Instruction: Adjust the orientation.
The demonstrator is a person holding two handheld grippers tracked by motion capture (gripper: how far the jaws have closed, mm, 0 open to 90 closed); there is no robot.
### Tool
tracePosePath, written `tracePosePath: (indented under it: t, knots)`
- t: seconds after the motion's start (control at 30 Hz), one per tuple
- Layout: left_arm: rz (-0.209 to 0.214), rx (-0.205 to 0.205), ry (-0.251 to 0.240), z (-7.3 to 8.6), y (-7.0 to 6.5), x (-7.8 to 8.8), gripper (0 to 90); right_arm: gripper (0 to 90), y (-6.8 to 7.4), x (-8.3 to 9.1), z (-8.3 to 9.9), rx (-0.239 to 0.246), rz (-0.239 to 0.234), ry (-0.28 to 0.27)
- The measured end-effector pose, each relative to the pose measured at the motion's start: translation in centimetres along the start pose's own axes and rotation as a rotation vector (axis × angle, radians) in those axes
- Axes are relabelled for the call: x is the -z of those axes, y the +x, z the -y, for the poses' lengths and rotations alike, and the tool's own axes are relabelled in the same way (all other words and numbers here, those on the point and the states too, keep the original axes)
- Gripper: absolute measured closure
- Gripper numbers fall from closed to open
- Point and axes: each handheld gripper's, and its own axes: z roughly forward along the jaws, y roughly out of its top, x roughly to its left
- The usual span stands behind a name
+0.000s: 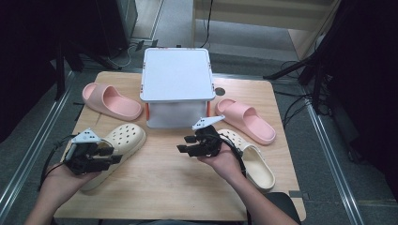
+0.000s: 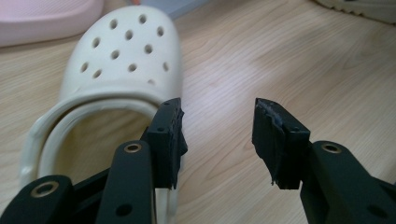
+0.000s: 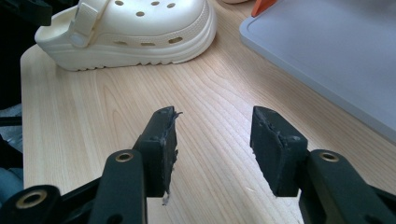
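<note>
Pale wooden tabletop [image 1: 164, 173] is carrying a lidded white storage box [image 1: 176, 75], two pink slides and two cream clogs, while the left gripper [image 2: 217, 135] is hovering with jaws apart and empty just beside the left cream clog [image 2: 121, 60], and the right gripper [image 3: 212, 144] is gaping empty over bare wood.

**Cream clog at the desk's left front**

The cream clog [image 1: 118, 145] lies upright on its sole on the desk [image 1: 164, 187], its toe, dotted with round holes, aimed toward the far side. Its open heel end faces the near edge, with the strap folded forward over the opening.
</note>
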Motion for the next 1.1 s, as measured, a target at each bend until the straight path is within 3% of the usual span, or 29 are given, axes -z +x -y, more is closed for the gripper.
tracePosePath:
  t: [0.13, 0.23, 0.43, 0.6, 0.73, 0.93, 1.1]
  knots:
    - [-0.039, 0.035, 0.033, 0.7, 1.2, -0.2, 53.5, 51.7, 0.0, 0.0, 0.0, 0.001, 0.000, 0.005]
    - [-0.030, 0.072, 0.047, 1.0, 1.8, -0.9, 54.2, 51.7, 0.0, -0.1, 0.0, 0.003, 0.002, 0.008]
    - [-0.009, 0.045, 0.077, 1.2, 2.0, -3.1, 63.7, 51.7, 0.0, -0.2, 0.0, 0.004, 0.003, 0.015]
    - [0.007, 0.050, 0.068, 0.9, 2.2, -3.8, 74.4, 51.9, 0.0, -0.3, 0.0, 0.005, 0.005, 0.022]
    - [-0.021, 0.024, 0.059, 0.7, 2.1, -3.6, 76.6, 52.1, 0.0, -0.3, 0.0, 0.000, 0.004, 0.025]
    - [-0.032, 0.036, 0.035, 0.3, 2.4, -3.0, 77.3, 52.0, -0.1, -0.2, 0.1, -0.002, 0.004, 0.026]
    - [0.012, 0.066, -0.005, -0.2, 2.4, -2.2, 77.2, 51.9, -0.2, 0.0, 0.1, -0.009, 0.009, 0.027]
